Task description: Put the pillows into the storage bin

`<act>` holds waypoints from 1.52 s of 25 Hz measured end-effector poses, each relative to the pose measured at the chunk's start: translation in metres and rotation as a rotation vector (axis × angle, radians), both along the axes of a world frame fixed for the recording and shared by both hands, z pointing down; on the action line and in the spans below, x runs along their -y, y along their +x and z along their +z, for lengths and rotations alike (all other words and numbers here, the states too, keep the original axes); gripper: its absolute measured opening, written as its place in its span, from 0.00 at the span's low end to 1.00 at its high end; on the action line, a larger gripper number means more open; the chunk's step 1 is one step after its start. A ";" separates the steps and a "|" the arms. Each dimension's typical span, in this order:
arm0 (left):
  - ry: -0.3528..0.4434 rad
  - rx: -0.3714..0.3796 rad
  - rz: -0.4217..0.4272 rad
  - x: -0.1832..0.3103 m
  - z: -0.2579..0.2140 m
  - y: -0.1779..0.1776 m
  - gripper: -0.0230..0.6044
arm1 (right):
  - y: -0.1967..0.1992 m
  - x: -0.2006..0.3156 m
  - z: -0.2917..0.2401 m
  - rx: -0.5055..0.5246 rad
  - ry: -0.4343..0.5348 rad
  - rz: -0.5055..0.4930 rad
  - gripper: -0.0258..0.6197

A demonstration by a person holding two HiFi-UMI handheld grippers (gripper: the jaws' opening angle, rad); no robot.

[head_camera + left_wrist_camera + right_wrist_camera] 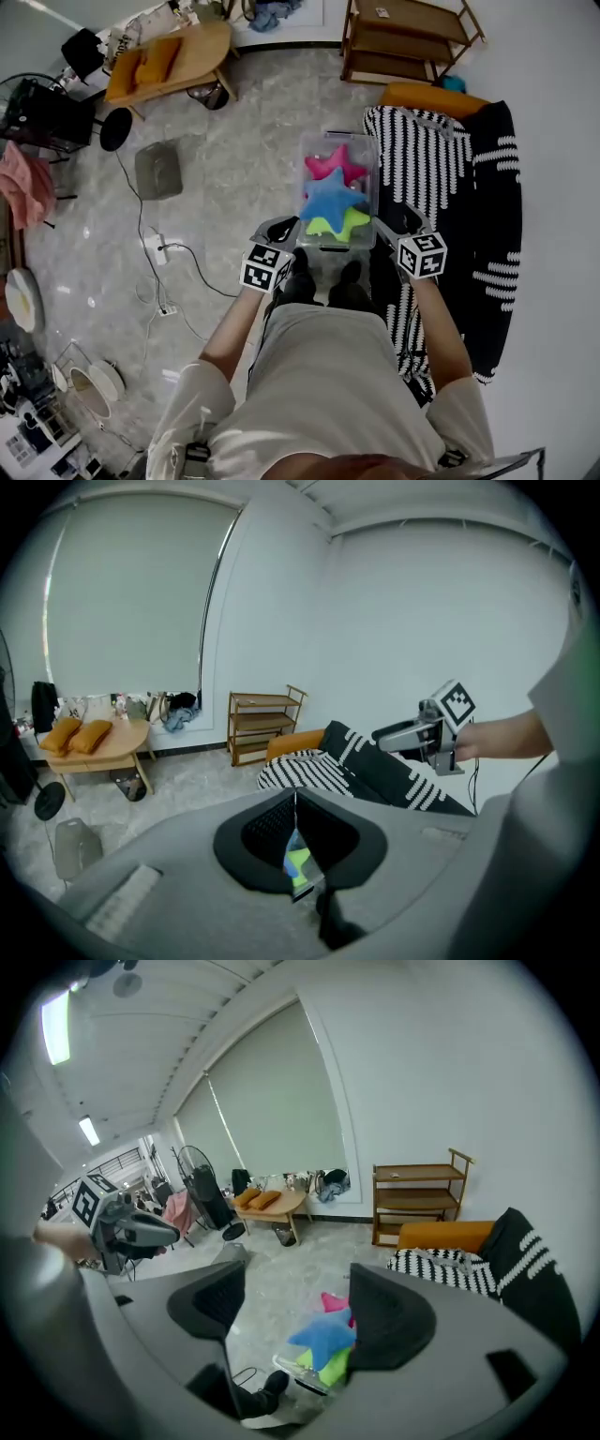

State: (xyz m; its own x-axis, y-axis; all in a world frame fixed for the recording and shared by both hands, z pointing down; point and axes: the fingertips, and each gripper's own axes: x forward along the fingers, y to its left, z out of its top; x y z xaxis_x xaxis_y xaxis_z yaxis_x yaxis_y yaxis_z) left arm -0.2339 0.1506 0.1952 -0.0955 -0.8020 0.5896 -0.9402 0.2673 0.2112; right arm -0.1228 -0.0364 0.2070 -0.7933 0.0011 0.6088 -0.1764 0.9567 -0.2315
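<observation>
A clear storage bin [337,137] stands on the floor in front of my feet. In it lie three star-shaped pillows: pink [335,163] at the far end, blue [330,194] in the middle, green [347,223] nearest me. My left gripper [281,228] hangs above the bin's near left corner, its pads [272,832] closed together on nothing. My right gripper [398,223] is above the near right corner, open and empty. In the right gripper view the blue pillow [323,1335] shows far below between the spread jaws.
A sofa with a black-and-white striped blanket [441,169] and an orange cushion [431,97] runs along the bin's right side. A wooden shelf [408,37] stands at the back. A low wooden table [202,52] with orange cushions [155,61] is far left. Cables [155,248] trail on the floor.
</observation>
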 end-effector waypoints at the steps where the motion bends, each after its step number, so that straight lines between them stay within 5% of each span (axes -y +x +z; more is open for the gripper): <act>1: 0.019 0.007 -0.013 -0.002 -0.013 0.000 0.07 | 0.004 -0.001 -0.010 0.003 0.012 -0.002 0.53; 4: 0.086 0.032 -0.043 -0.005 -0.050 -0.002 0.07 | 0.010 -0.003 -0.043 0.049 0.048 -0.005 0.39; 17: 0.210 0.102 -0.007 0.003 -0.135 0.022 0.06 | 0.047 -0.025 -0.144 0.201 0.220 -0.084 0.21; 24: 0.310 0.152 0.056 0.009 -0.186 0.040 0.06 | 0.065 -0.033 -0.193 0.320 0.217 -0.095 0.05; 38: 0.392 0.157 0.062 0.023 -0.209 0.045 0.06 | 0.082 -0.014 -0.232 0.416 0.273 -0.008 0.04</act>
State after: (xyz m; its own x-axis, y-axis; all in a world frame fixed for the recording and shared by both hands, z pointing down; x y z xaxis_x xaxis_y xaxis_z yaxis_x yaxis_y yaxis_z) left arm -0.1888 0.1274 -0.0142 -0.1043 -0.9696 0.2212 -0.9807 0.1372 0.1390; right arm -0.0408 -0.0226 -0.0245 -0.9696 -0.1074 0.2197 -0.1150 0.9931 -0.0220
